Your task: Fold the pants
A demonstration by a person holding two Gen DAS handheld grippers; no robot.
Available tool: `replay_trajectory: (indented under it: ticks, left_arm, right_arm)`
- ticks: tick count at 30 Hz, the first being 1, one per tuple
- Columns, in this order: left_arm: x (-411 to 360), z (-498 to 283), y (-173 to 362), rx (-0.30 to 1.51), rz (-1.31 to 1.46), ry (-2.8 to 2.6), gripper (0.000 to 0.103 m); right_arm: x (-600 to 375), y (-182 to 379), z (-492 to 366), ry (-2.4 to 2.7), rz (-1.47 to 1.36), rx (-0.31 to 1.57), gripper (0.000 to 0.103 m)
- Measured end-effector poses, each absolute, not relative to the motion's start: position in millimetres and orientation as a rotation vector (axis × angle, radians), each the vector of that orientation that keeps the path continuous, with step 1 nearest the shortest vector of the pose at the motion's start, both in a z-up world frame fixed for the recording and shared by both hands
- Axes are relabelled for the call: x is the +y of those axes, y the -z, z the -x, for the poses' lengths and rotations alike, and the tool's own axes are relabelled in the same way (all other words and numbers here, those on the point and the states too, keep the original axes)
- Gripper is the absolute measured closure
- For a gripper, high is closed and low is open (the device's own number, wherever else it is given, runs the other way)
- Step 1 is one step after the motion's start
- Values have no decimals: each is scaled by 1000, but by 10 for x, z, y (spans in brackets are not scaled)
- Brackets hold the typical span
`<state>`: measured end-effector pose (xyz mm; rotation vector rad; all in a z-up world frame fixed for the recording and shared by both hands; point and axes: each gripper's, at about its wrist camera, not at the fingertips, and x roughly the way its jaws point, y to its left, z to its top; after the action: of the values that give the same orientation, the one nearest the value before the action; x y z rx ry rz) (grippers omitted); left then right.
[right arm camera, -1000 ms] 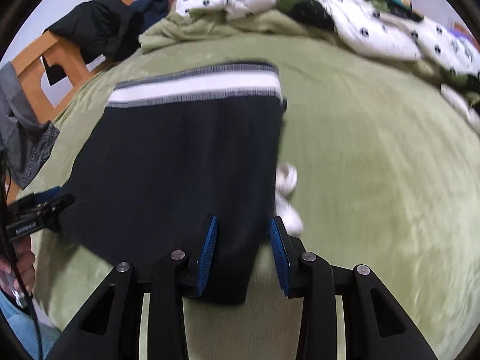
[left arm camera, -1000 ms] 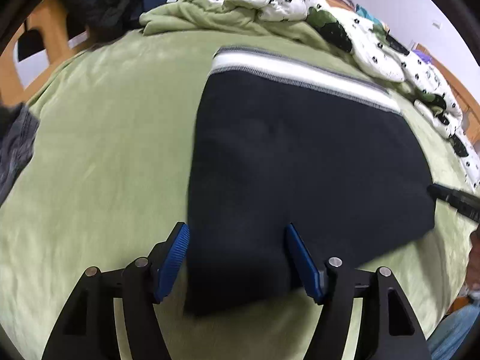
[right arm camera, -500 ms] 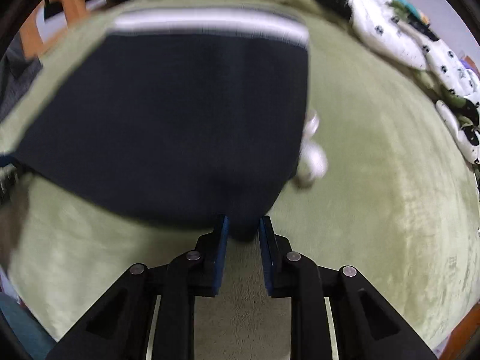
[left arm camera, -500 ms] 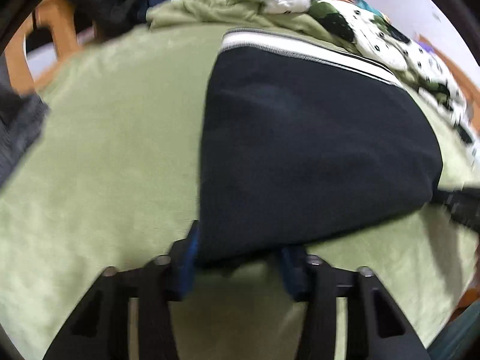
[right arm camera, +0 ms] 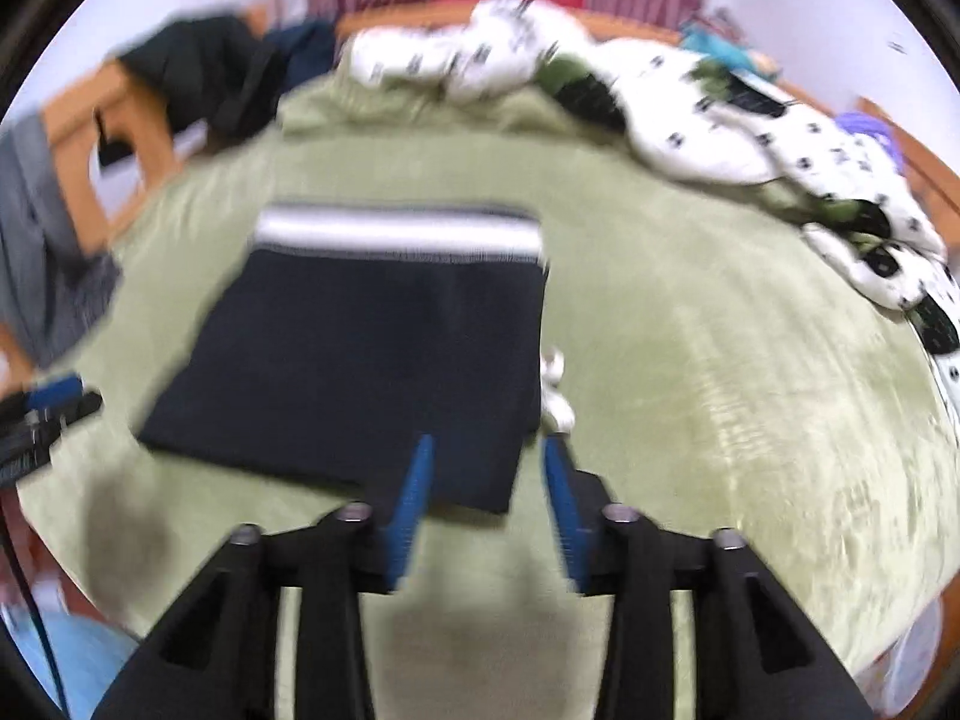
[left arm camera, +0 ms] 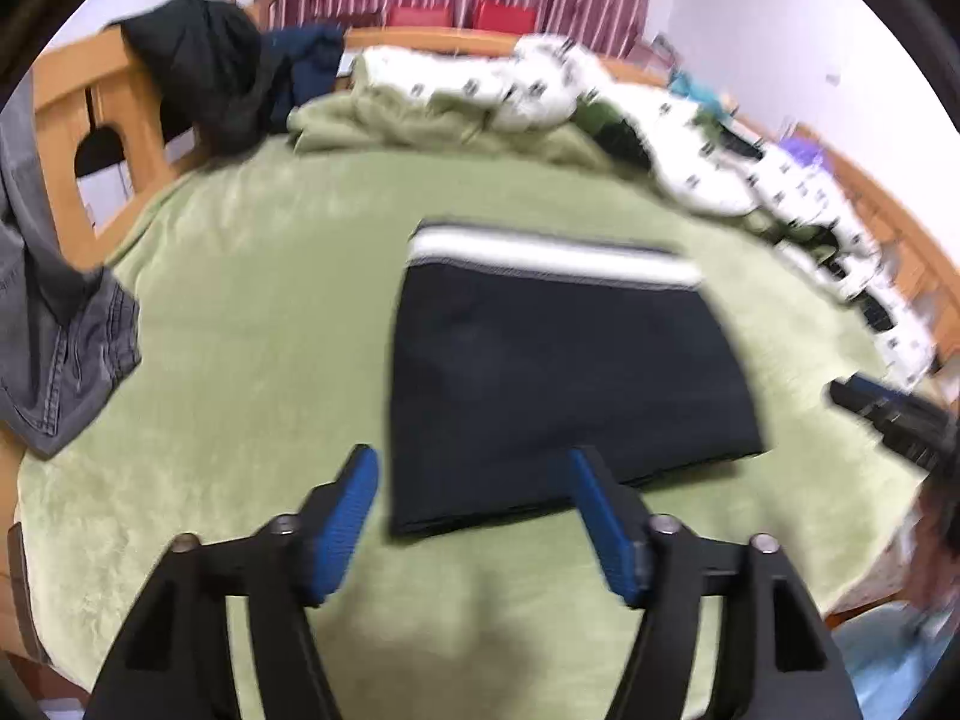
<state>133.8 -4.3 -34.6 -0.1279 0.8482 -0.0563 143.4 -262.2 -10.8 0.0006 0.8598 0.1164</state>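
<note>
- A grey denim garment (left arm camera: 54, 324) hangs over the wooden bed frame (left arm camera: 60, 120) at far left, beside a dark jacket (left arm camera: 204, 66) draped on the same rail.
- The left claw (left arm camera: 474, 474) hovers with its blue-padded fingers (left arm camera: 345, 516) spread wide and holding nothing, just above the near edge of the folded pants.
- The pants (left arm camera: 558, 372), dark navy and smooth-looking, lie flat on the fuzzy green blanket (left arm camera: 240, 312) that covers the bed, folded into a compact, roughly rectangular stack.
- Their white-and-grey striped waistband (left arm camera: 552, 255) runs crosswise along the far edge, facing the headboard; the folded edge faces the camera, so the stack's axis runs from the claws toward the pillows.
- In the right wrist view, the right claw (right arm camera: 486, 468) is likewise parted and empty, straddling the near right corner of the pants (right arm camera: 372, 372) without clamping the cloth.
- A small white drawstring end (right arm camera: 555, 396) pokes out from the stack's right side, touching the blanket (right arm camera: 720, 390).
- A rumpled white quilt (right arm camera: 720, 120) printed with dark spots is bunched along the far and right edges of the bed, well apart from the pants.
- Both views are motion-blurred.
</note>
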Motion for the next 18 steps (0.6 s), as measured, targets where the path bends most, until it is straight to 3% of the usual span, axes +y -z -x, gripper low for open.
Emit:
replay_trajectory:
  ticks: [4,6,8,13,18]
  left_arm:
    - [-332,-964,101,772,119,90,21]
    - [-413,-756,212,766,131,90,21]
    - [-504,-686,292,808,19,35,21]
    - [-436,-515,195,777,4,-4,21]
    - [-394,-379,109,712,11,-54,21]
  right_arm:
    - [-2456,-67,-1105,-124,-13,789,49]
    - [-2335,-17,-972,-104,41,796,43]
    - [-2264,38,-902,-89,110,797,24]
    - [-2288,101,-811,-86,146,809,10]
    - [-2413,73,-777,-72,93,805,10]
